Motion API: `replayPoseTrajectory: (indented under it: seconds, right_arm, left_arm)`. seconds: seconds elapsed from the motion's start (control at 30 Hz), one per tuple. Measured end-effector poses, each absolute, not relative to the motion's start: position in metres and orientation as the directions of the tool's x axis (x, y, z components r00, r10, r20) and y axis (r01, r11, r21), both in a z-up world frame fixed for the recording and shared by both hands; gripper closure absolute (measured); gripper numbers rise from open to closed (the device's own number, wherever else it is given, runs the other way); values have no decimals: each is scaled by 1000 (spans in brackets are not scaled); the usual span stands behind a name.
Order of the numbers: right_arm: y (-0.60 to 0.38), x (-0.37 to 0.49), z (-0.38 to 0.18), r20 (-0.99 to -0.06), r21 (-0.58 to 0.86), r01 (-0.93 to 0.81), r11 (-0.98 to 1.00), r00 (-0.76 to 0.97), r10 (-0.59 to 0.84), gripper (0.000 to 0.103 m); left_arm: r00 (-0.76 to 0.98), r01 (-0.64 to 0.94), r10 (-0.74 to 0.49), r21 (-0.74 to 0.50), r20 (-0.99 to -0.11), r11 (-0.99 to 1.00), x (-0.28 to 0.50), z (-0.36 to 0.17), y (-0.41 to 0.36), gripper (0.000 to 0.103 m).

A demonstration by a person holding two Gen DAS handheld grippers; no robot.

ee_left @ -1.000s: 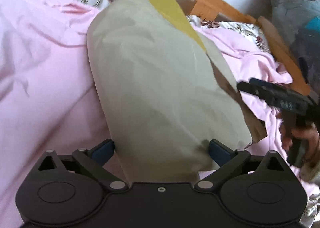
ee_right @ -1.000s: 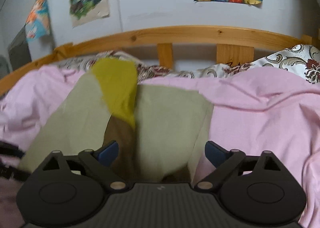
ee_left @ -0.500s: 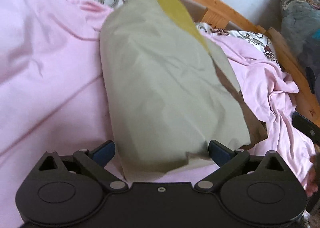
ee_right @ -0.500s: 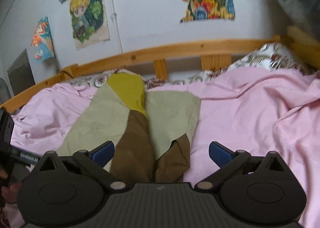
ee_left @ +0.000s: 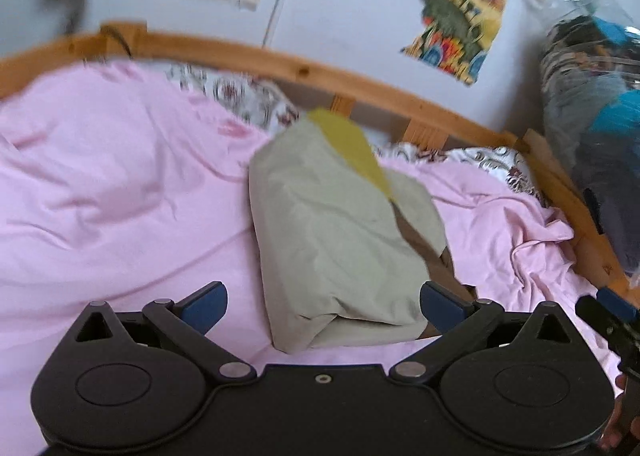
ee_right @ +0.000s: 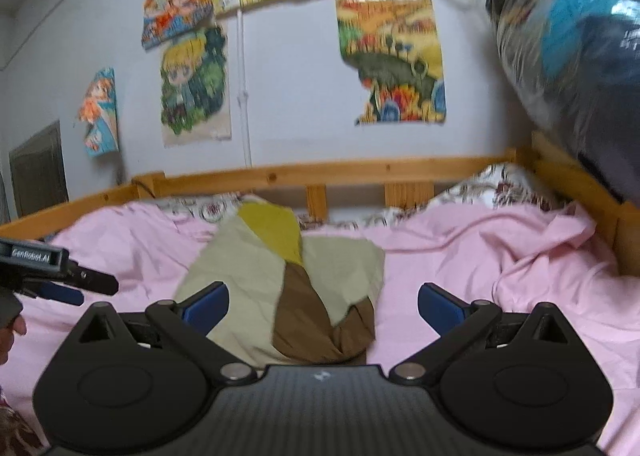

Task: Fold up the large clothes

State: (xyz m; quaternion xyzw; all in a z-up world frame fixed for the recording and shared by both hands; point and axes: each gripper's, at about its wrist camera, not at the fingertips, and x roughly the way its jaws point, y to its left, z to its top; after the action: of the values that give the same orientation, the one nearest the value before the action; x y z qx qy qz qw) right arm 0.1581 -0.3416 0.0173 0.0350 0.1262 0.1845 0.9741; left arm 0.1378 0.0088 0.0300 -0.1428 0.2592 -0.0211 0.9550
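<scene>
A folded garment (ee_left: 336, 240) of pale olive cloth with a yellow and a brown panel lies on the pink sheet, a compact oblong bundle. In the left wrist view my left gripper (ee_left: 323, 306) is open just short of the bundle's near end, its blue pads (ee_left: 204, 306) clear of the cloth. The right wrist view shows the same garment (ee_right: 248, 276) from its brown end. My right gripper (ee_right: 323, 308) stands wide open before it and holds nothing. The left gripper (ee_right: 96, 292) shows at that view's left edge, and the right gripper (ee_left: 600, 308) at the left wrist view's right edge.
The pink sheet (ee_left: 112, 191) covers the bed, rumpled at the right (ee_right: 540, 256). A wooden bed rail (ee_right: 360, 171) runs along the back and right side, with patterned pillows (ee_left: 240, 95) against it. A clear plastic bag of clothes (ee_right: 572, 47) hangs at the upper right. Posters cover the wall.
Both grippers have drawn back from the garment and risen, so it looks smaller and farther off. Both views have tilted up to take in the wall and posters.
</scene>
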Motion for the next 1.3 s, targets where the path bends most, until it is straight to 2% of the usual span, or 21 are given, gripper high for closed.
replayPoseTrajectory:
  seconds: [0.17,0.43,0.8,1.3]
  right_arm:
    - [-332,126,31,-167,117,-360,925,911,376,0]
    - [-325,81,27,-143,91,-361,928,917,371,0]
    - [-325,58,-4,-209,83,-366,927,903,376,0]
    - [-315,65,-15,-263,69,-370,927,889,374,0]
  left_arm:
    - [889,-35,-79,-239,-451,970,93,46,-9,1]
    - [918,-64,-20,-199,-396,978,36,30,-23,1]
    - [907,-118,48,-143,-418,983,15,-3,-25,1]
    - [896,-118,49,-129,-442,985,23,-15,-25,1]
